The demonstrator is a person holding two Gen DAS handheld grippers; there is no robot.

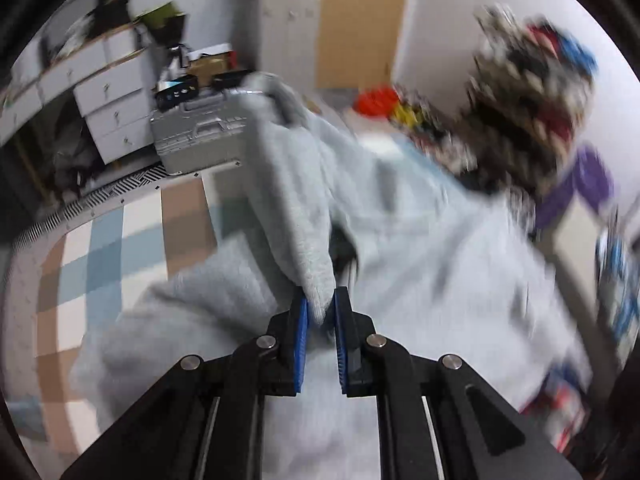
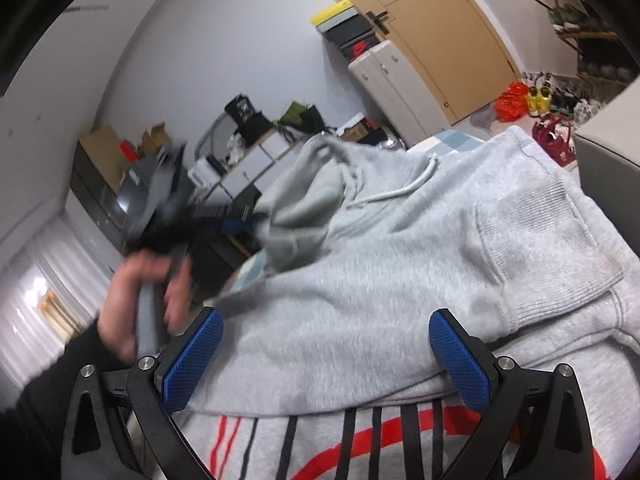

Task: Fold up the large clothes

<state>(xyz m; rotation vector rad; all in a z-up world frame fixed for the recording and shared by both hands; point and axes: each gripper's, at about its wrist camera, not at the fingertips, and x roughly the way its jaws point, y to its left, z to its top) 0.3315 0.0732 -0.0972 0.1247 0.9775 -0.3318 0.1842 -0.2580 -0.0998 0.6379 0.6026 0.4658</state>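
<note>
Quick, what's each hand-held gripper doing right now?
Left hand-held gripper: closed on the grey hoodie.
Right hand-held gripper: open, holding nothing.

No legible text, labels or brands in either view.

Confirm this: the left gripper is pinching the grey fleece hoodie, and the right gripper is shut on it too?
Not quite. The left gripper does pinch the grey fleece hoodie, but the right gripper is open, fingers spread over it, as the right wrist view shows.
</note>
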